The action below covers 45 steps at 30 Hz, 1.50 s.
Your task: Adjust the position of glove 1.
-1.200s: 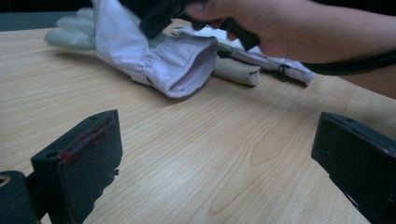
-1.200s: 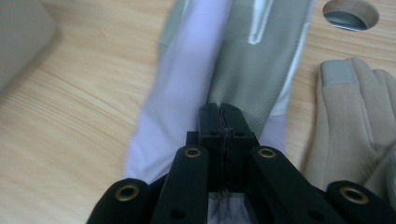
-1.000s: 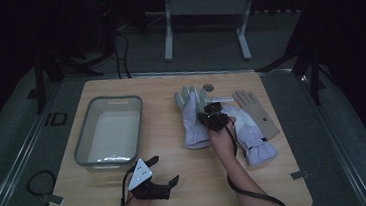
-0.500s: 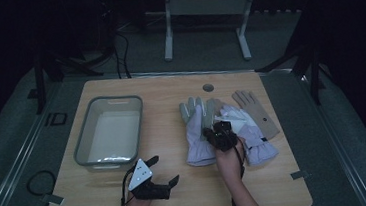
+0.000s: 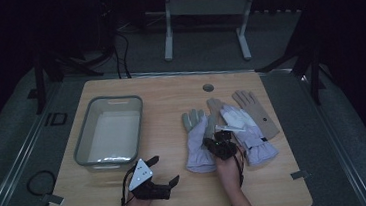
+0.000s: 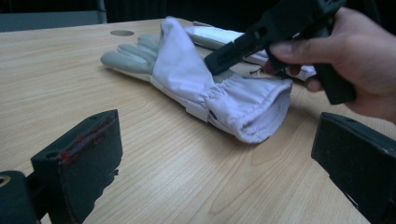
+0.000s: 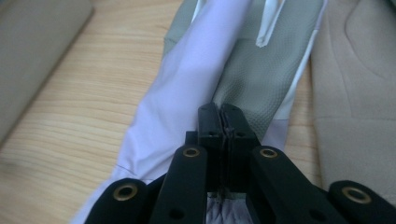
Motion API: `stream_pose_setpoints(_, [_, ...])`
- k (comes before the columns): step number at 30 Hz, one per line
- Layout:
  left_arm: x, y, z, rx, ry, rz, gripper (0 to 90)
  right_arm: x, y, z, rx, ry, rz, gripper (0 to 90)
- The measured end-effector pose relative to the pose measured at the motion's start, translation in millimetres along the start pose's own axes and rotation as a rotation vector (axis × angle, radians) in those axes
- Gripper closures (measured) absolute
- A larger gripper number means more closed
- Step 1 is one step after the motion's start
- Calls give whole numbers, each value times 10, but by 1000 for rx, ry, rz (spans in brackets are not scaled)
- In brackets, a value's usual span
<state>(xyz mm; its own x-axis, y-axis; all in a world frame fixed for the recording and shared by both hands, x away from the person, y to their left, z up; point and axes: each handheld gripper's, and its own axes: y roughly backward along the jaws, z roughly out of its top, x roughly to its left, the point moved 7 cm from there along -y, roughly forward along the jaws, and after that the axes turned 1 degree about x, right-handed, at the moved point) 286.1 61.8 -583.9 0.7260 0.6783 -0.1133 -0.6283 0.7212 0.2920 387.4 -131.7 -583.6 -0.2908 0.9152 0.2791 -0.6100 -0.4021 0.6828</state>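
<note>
A lavender glove with a grey palm point(image 5: 197, 142) lies right of the table's middle, its cuff toward me. My right gripper point(image 5: 220, 147) is shut on the glove's fabric near the wrist. In the left gripper view one edge of this glove point(image 6: 187, 70) is pulled up into a fold by the right gripper point(image 6: 224, 53). The right gripper view shows its jaws pressed together point(image 7: 223, 116) over the glove point(image 7: 187, 84). My left gripper point(image 5: 150, 183) rests open near the front edge, and nothing lies between its jaws point(image 6: 219, 154).
A second lavender glove point(image 5: 246, 132) and a tan glove point(image 5: 257, 111) lie just right of the held one. A grey plastic bin point(image 5: 81, 142) stands at the left. A round hole point(image 5: 208, 87) sits near the table's far edge.
My right gripper has drawn back toward the front edge, dragging the lavender glove with it. The left gripper has stayed put.
</note>
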Motion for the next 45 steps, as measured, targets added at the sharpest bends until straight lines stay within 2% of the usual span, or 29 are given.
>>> stream_pose_setpoints(7, [-5, -1, 0, 1, -5, -2, 20, -36, -69, -27, 29, 26, 1, 824])
stream_pose_setpoints(13, [-5, -2, -1, 2, -5, -2, 20, -28, -89, -11, 32, 42, 5, 798])
stream_pose_setpoints(16, [-5, -1, -1, 1, -4, -2, 20, -16, -90, 21, 37, 56, 10, 751])
stream_pose_setpoints(17, [-4, 0, 0, 1, -4, -2, 20, -15, -74, 35, 39, 66, 10, 724])
stream_pose_setpoints(18, [-5, 0, 0, -1, -4, -2, 20, -22, -19, 92, 36, 81, 24, 653])
stream_pose_setpoints(19, [-5, 0, 0, -1, -4, -2, 20, -22, -19, 92, 36, 81, 24, 653])
stream_pose_setpoints(20, [-4, 0, -1, 1, -4, -2, 20, -28, 33, 152, 50, 123, 52, 602])
stream_pose_setpoints(21, [-4, -1, 0, 2, -4, -3, 20, -28, 33, 152, 50, 123, 52, 602])
stream_pose_setpoints(24, [-4, 0, -1, 1, -5, -1, 20, -80, 163, 284, 53, 192, 51, 580])
stream_pose_setpoints(25, [-4, 0, -1, 1, -5, -1, 20, -80, 163, 284, 53, 192, 51, 580])
stream_pose_setpoints(26, [-5, 0, 0, 1, -5, -1, 20, -118, 221, 365, 47, 218, 44, 555])
stream_pose_setpoints(27, [-5, 0, 0, 1, -5, -1, 20, -118, 221, 365, 47, 218, 44, 555])
stream_pose_setpoints(29, [-4, 0, 0, 1, -4, -1, 20, -165, 279, 447, 38, 255, 35, 515])
stream_pose_setpoints(33, [-4, -1, 0, -1, -1, -1, 20, -287, 384, 571, 25, 301, 9, 503])
stream_pose_setpoints(34, [-4, -1, 0, -1, -1, -1, 20, -287, 384, 571, 25, 301, 9, 503])
stream_pose_setpoints(36, [-3, -1, 0, 0, -2, -1, 20, -432, 450, 612, 28, 316, 3, 506])
stream_pose_setpoints(41, [-3, 0, 1, -2, -1, -1, 20, -621, 515, 603, 38, 344, 9, 510])
stream_pose_setpoints(45, [-1, -2, 1, 0, -1, -3, 20, -825, 589, 580, 48, 337, -4, 507])
